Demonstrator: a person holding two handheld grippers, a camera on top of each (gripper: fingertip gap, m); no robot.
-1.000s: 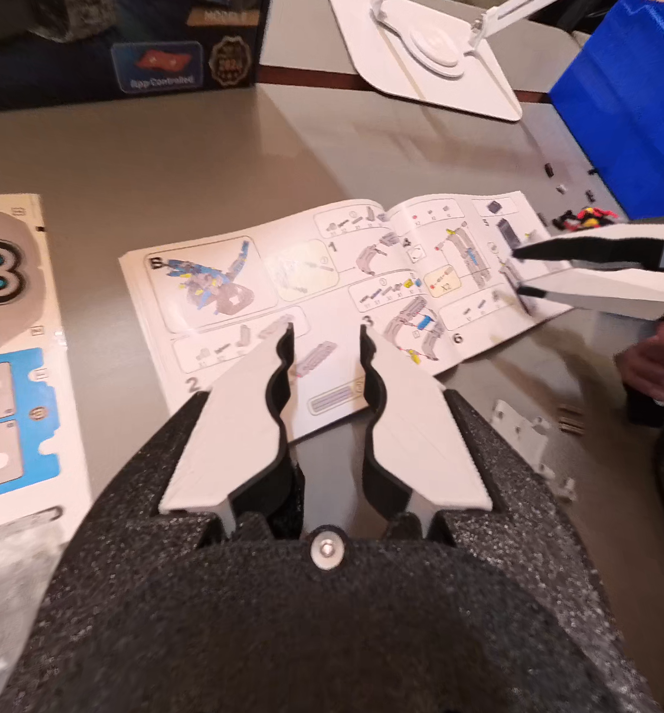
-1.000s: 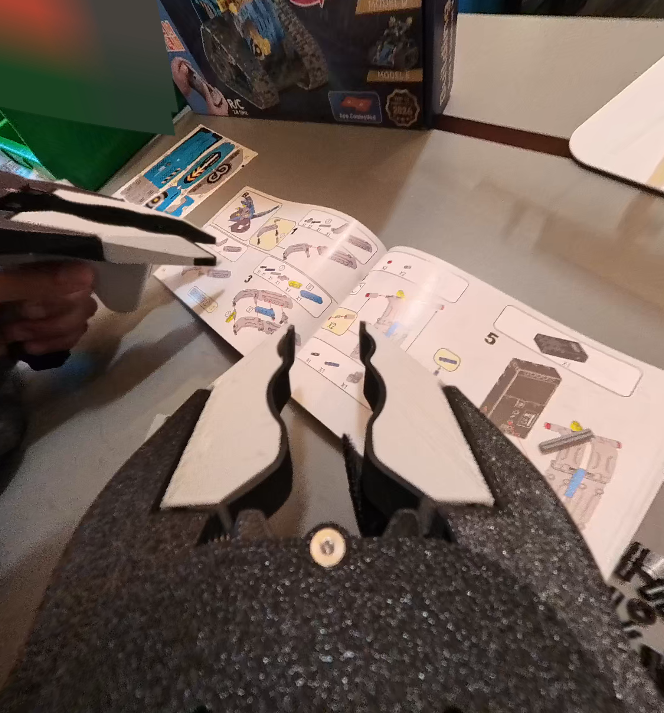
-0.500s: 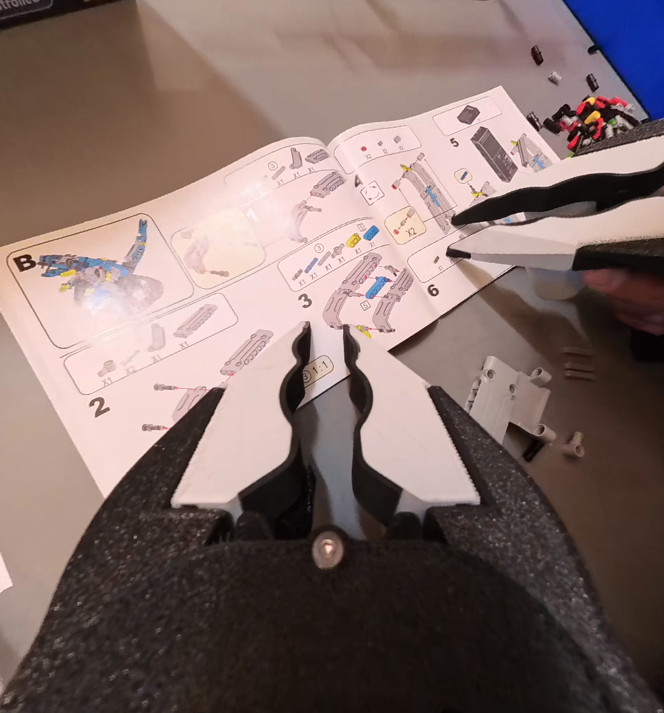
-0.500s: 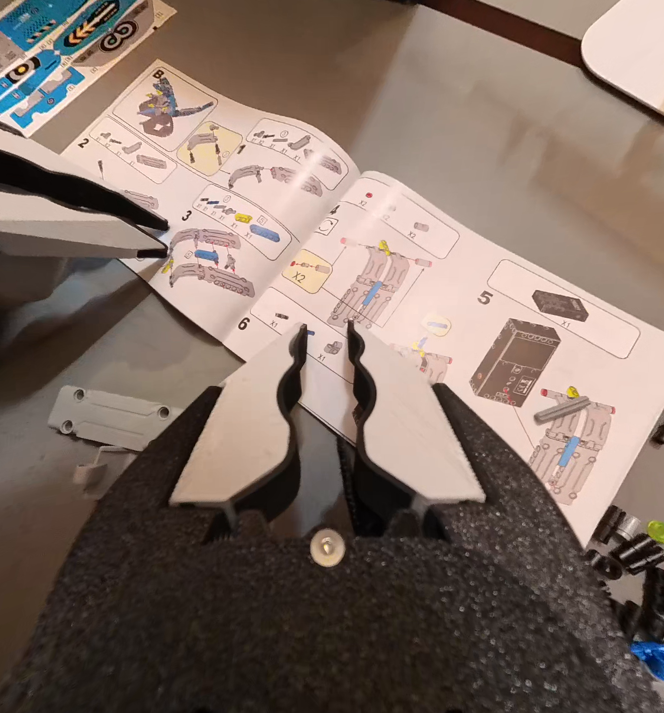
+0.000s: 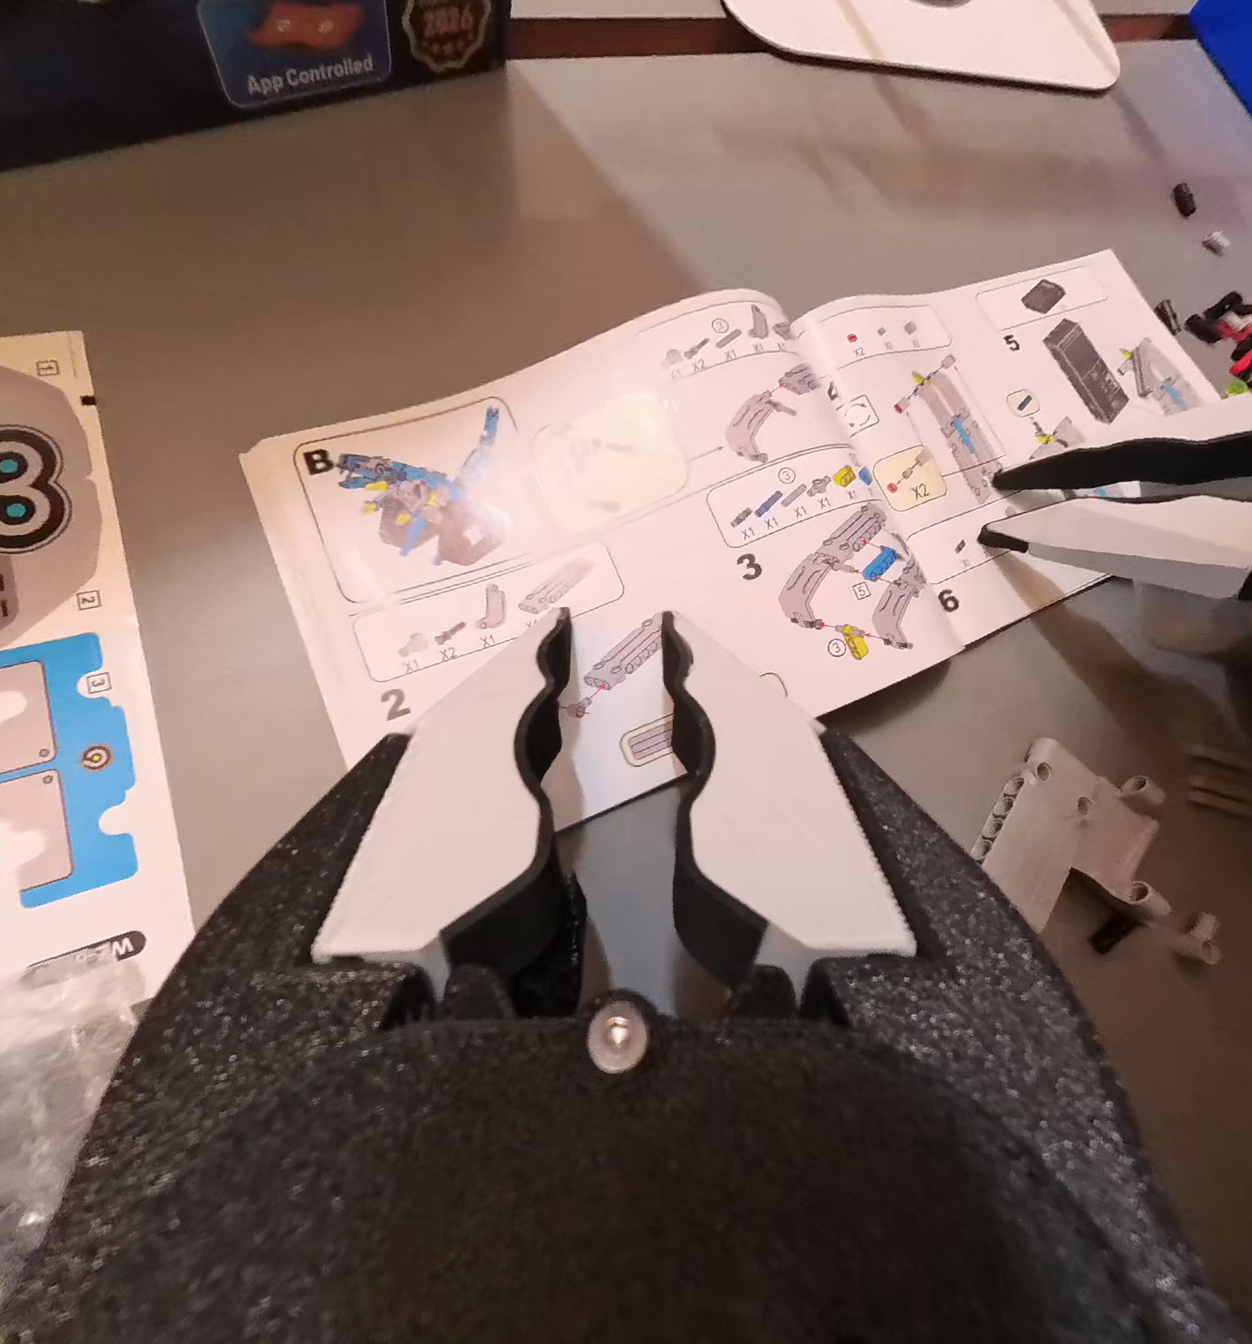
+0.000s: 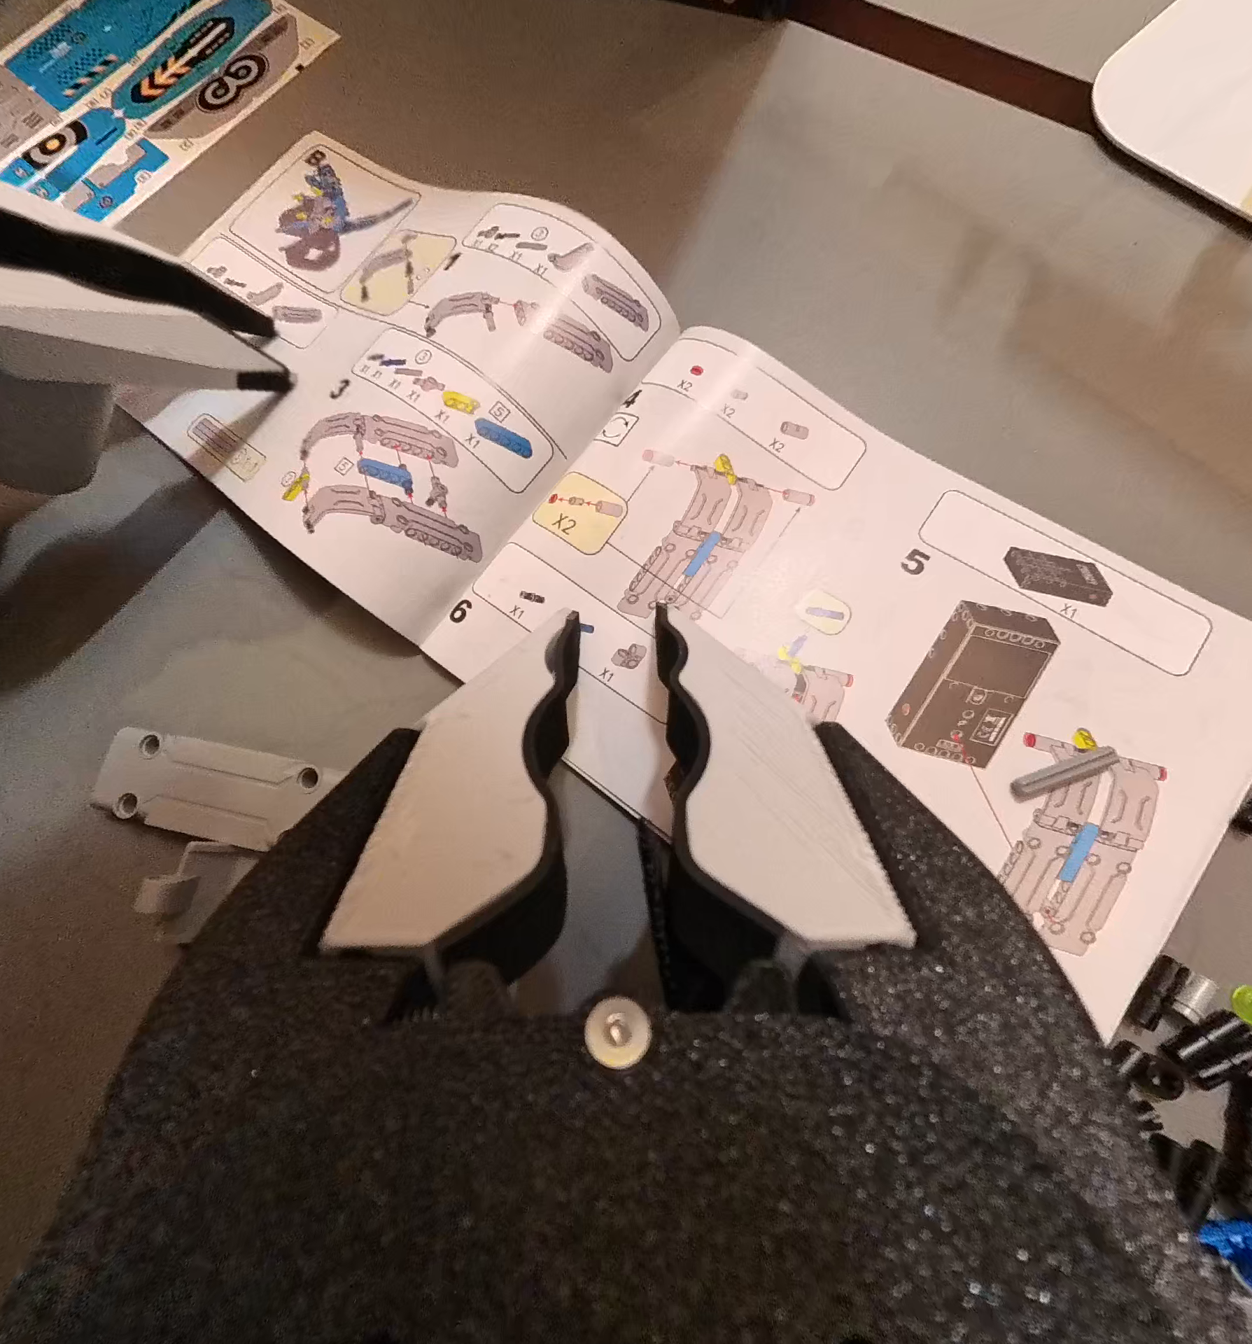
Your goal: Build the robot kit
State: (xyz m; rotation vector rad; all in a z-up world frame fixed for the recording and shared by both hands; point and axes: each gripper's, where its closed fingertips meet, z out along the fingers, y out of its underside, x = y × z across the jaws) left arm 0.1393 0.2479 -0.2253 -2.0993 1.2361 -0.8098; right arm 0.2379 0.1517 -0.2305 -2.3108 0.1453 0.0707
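An open instruction booklet [image 5: 608, 567] lies flat on the grey table and also shows in the right wrist view [image 6: 863, 582]. My left gripper [image 5: 614, 618] is open and empty, and hovers over the booklet's near edge at its left page. My right gripper [image 6: 615, 614] is open and empty over the near edge of the right page. It shows in the left wrist view [image 5: 990, 509] at the right, and the left gripper shows in the right wrist view [image 6: 266, 356] at the left. A light grey plastic panel part [image 5: 1066, 836] lies on the table between the grippers, just in front of the booklet [image 6: 201, 789].
A blue and white sticker sheet [image 5: 48, 654] lies left of the booklet. A pile of small black, red and yellow parts [image 6: 1219, 1054] sits at its right end. A dark toy box [image 5: 172, 58], a white base plate [image 5: 935, 36] and a clear plastic bag [image 5: 12, 1091] border the area.
The left gripper has drawn back and to the left, so the sticker sheet shows again, and its jaws have widened a little. The right gripper has come lower over the right page.
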